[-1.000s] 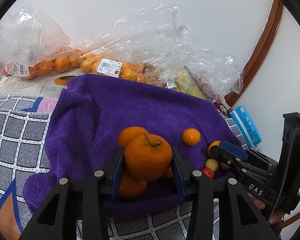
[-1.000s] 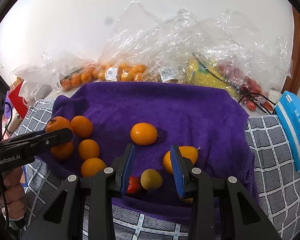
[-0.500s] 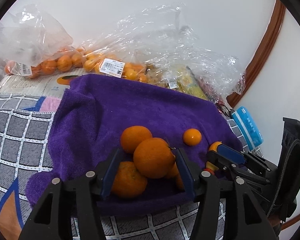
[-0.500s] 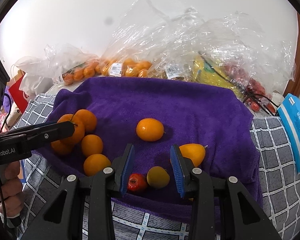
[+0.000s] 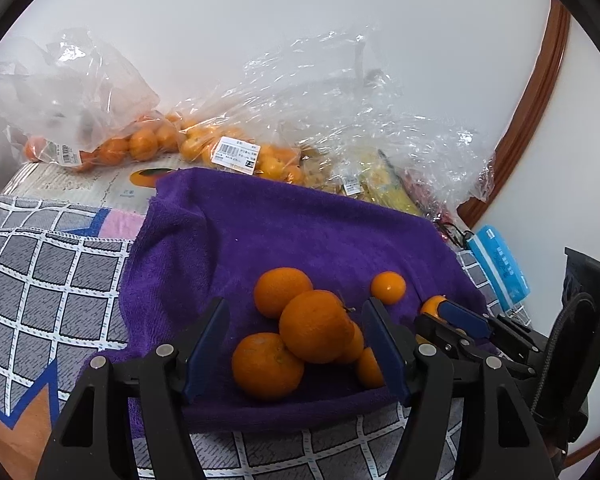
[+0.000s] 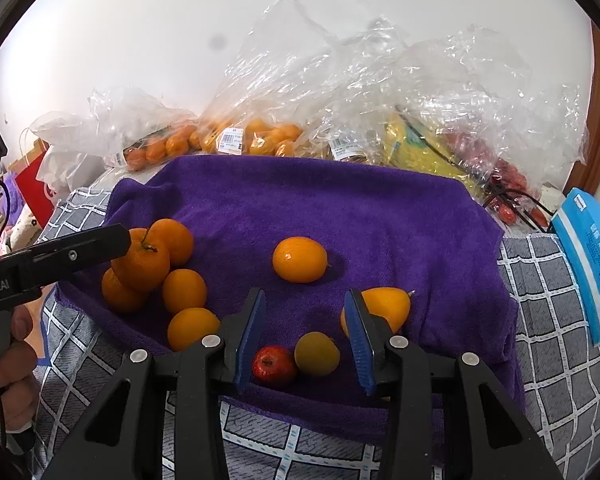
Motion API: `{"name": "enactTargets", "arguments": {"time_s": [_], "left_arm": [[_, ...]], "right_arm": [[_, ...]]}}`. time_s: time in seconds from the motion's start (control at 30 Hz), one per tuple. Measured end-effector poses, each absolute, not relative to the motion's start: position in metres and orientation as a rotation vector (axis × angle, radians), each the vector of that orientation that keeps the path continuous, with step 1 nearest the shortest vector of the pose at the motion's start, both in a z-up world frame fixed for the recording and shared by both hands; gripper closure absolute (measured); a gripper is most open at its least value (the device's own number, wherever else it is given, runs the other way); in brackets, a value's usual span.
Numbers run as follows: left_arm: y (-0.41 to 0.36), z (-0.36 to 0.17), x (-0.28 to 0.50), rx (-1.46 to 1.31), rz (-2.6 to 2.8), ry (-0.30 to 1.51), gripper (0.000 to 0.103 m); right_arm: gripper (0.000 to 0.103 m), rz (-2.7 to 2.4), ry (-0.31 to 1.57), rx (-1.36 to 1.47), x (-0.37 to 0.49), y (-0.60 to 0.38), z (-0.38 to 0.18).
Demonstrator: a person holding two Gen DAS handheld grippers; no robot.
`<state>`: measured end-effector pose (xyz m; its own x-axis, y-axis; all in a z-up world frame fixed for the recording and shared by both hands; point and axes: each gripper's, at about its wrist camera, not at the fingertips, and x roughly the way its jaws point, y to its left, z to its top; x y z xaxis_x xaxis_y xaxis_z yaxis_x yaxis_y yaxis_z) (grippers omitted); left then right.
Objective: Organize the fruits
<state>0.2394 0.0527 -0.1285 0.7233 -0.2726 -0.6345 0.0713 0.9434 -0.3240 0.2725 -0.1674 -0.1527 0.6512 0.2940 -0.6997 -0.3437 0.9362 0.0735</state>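
Observation:
A purple towel (image 5: 300, 232) holds a heap of several oranges. The stemmed orange (image 5: 316, 326) rests on top of that heap, between the jaws of my left gripper (image 5: 295, 312). Those jaws are opening and their blue pads stand off the fruit. In the right wrist view the same orange (image 6: 140, 266) sits at the left, by the left gripper's finger (image 6: 100, 244). My right gripper (image 6: 305, 300) is open over the towel's front edge. A small red fruit (image 6: 274, 366) and a yellow-green fruit (image 6: 317, 354) lie between its fingers, untouched. A yellow pear-shaped fruit (image 6: 384, 306) is beside its right finger, and a lone orange (image 6: 300, 260) lies beyond.
Clear plastic bags of oranges (image 5: 140, 144) and other produce (image 6: 420, 148) are piled along the wall at the back. A blue packet (image 6: 592, 260) lies to the right of the towel. Grey checked cloth (image 5: 40, 280) surrounds the towel. A hand (image 6: 12, 364) holds the left gripper's handle.
The left jaws have spread and let go of the stemmed orange, which now rests on the heap. The right gripper's jaws are slightly wider, and it has not moved.

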Motion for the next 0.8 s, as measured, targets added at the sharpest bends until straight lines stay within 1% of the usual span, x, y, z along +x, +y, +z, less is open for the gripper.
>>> {"name": "enactTargets", "arguments": {"time_s": [0.1, 0.17, 0.2, 0.23, 0.27, 0.33, 0.4, 0.53, 0.7, 0.77, 0.8], "left_arm": [[0.052, -0.126, 0.238, -0.283, -0.196, 0.737, 0.036], [0.052, -0.124, 0.237, -0.283, -0.202, 0.737, 0.031], [0.052, -0.123, 0.237, -0.283, -0.206, 0.736, 0.026], [0.051, -0.121, 0.235, -0.282, -0.215, 0.733, 0.024], [0.051, -0.120, 0.235, -0.279, -0.223, 0.733, 0.024], [0.048, -0.114, 0.233, -0.266, -0.238, 0.734, 0.023], [0.048, -0.108, 0.230, -0.262, -0.234, 0.724, 0.019], [0.047, -0.093, 0.220, -0.250, -0.209, 0.725, 0.018], [0.043, -0.075, 0.196, -0.209, -0.177, 0.724, 0.018], [0.041, -0.068, 0.185, -0.200, -0.169, 0.719, 0.018], [0.040, -0.065, 0.179, -0.196, -0.165, 0.715, 0.018]], "right_arm": [[0.061, 0.360, 0.777, -0.067, 0.271, -0.168, -0.151], [0.061, 0.359, 0.770, -0.067, 0.270, -0.168, -0.148], [0.060, 0.356, 0.765, -0.068, 0.269, -0.168, -0.145], [0.059, 0.355, 0.759, -0.067, 0.268, -0.168, -0.143], [0.055, 0.357, 0.752, -0.064, 0.267, -0.168, -0.139], [0.052, 0.351, 0.737, -0.063, 0.264, -0.168, -0.131], [0.052, 0.328, 0.734, -0.059, 0.261, -0.170, -0.122], [0.043, 0.287, 0.734, -0.043, 0.249, -0.177, -0.106], [0.036, 0.220, 0.724, -0.057, 0.224, -0.184, -0.088], [0.029, 0.214, 0.720, -0.045, 0.211, -0.185, -0.081], [0.027, 0.208, 0.719, -0.038, 0.202, -0.185, -0.076]]}}
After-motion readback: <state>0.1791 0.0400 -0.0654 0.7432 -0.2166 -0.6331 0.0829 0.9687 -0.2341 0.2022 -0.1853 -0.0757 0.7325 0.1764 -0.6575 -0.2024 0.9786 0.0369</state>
